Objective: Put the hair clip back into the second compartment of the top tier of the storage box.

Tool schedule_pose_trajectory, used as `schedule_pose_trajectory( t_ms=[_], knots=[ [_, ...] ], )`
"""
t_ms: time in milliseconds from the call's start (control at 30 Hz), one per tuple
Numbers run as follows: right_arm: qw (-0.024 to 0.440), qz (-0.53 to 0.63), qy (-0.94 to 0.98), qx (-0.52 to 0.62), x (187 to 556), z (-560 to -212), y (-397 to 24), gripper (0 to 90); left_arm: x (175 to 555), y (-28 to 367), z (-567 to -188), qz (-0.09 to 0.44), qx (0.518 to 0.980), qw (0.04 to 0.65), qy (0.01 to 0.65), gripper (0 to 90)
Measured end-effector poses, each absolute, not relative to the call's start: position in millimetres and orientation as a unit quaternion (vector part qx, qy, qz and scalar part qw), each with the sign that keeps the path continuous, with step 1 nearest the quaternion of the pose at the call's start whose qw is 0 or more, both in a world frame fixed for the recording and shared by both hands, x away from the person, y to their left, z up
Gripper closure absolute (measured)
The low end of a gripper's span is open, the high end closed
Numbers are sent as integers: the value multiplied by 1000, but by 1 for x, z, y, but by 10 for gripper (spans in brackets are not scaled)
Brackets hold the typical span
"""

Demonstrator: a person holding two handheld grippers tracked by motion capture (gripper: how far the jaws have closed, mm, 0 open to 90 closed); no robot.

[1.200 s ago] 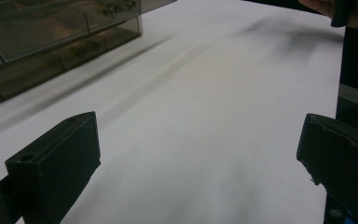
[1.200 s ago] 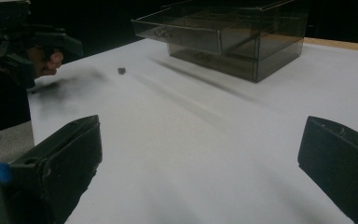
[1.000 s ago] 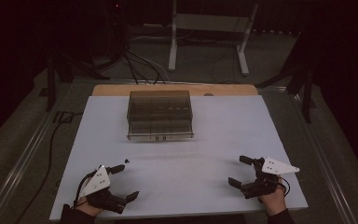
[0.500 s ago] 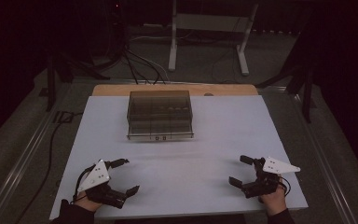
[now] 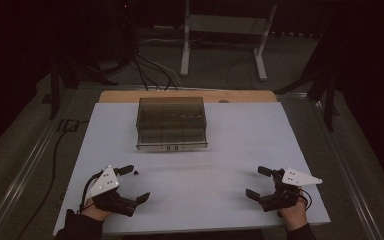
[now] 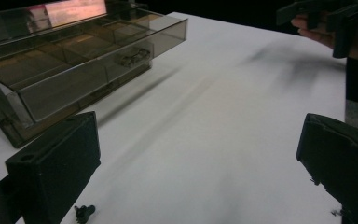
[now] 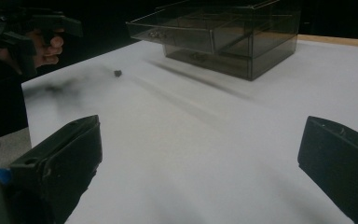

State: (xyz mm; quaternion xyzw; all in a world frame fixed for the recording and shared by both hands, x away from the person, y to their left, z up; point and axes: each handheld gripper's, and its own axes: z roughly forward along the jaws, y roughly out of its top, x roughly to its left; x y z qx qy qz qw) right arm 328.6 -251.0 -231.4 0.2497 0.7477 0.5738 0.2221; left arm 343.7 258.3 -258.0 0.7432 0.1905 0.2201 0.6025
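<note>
**Claws spread, small dark piece waiting by the left hand**

The left claw [image 5: 130, 186] is sitting at about seven o'clock on the white bench [image 5: 230, 135], jaws spread wide and pinching nothing. The right claw [image 5: 259, 183] is resting at about five o'clock, likewise spread and empty. A small dark piece [image 5: 136, 173] is lying on the bench just beside the left claw's upper jaw, apart from it. The smoked-plastic drawer box [image 5: 171, 122] is standing toward twelve o'clock, well apart from both hands, with its top drawer pulled out.

Judging by this layout, the work is at the approach stage: the left claw is lining up on the piece, not yet touching it. The next move calls for lowering the jaws to either side of the piece and closing gently, since so small a thing could skid away.

The left gripper view is showing the piece [image 6: 84, 213] right by its jaw, and a small object inside one compartment of the open drawer [image 6: 133, 57]. The right gripper view is showing the piece [image 7: 117, 73] far off at eleven o'clock, with the left hand [image 7: 46, 46] behind it.
</note>
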Motion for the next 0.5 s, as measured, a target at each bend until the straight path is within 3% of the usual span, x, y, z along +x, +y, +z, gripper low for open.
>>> schedule_pose_trajectory(
  t_ms=[500],
  knots=[
    [219, 575, 746, 253, 329, -232, -252, 0, 361, 259, -266, 231, 753, 568, 238, 4]
  ],
)
